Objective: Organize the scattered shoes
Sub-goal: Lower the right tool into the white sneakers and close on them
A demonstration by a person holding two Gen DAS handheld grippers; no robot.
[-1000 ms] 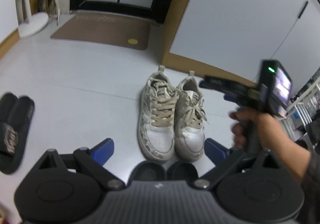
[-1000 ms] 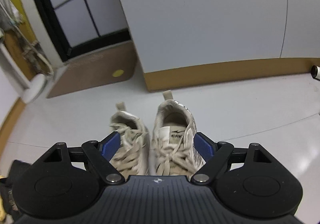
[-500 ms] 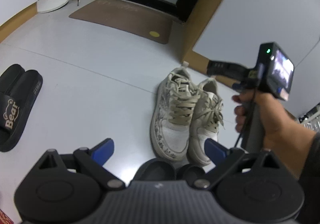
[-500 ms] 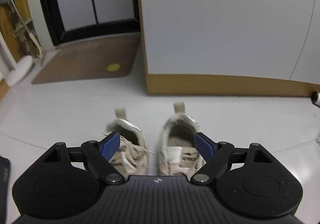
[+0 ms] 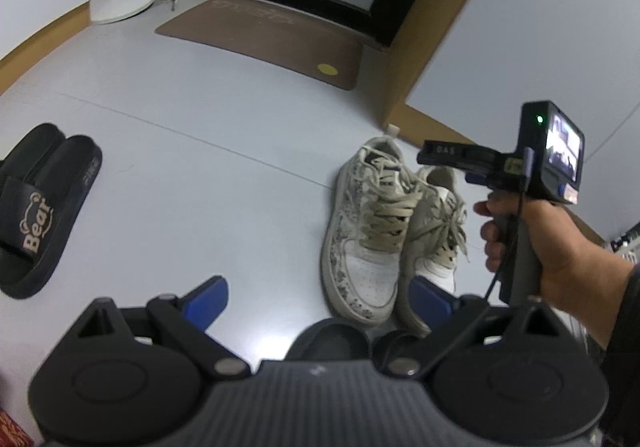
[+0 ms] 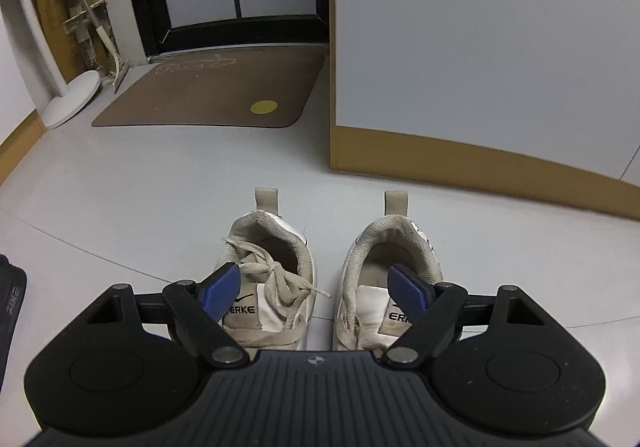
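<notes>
Two worn white-and-beige sneakers point(image 5: 368, 231) point(image 5: 440, 215) stand side by side on the grey floor, heels toward the wall corner. My right gripper point(image 6: 316, 291) hovers just above their collars. One blue finger is over the left sneaker point(image 6: 272, 247) and the other over the right sneaker point(image 6: 392, 243). Its jaws are closing, the inner sides of both shoes lie between them, and the pads touch nothing. The left wrist view shows a hand point(image 5: 520, 239) holding it. My left gripper point(image 5: 320, 299) is open and empty near the sneakers' toes.
A pair of black slides point(image 5: 40, 207) lies to the left. Two dark rounded toes point(image 5: 328, 343) show below the left gripper. A brown doormat point(image 6: 216, 95) lies before the dark door, a fan base point(image 6: 72, 99) stands beside it, and a tan-skirted wall corner point(image 6: 440, 151) is behind the sneakers.
The right gripper has come lower and closer over the sneakers' heels and rolled level. The left gripper has rolled and shifted, so the sneakers sit further right and the slides show more fully.
</notes>
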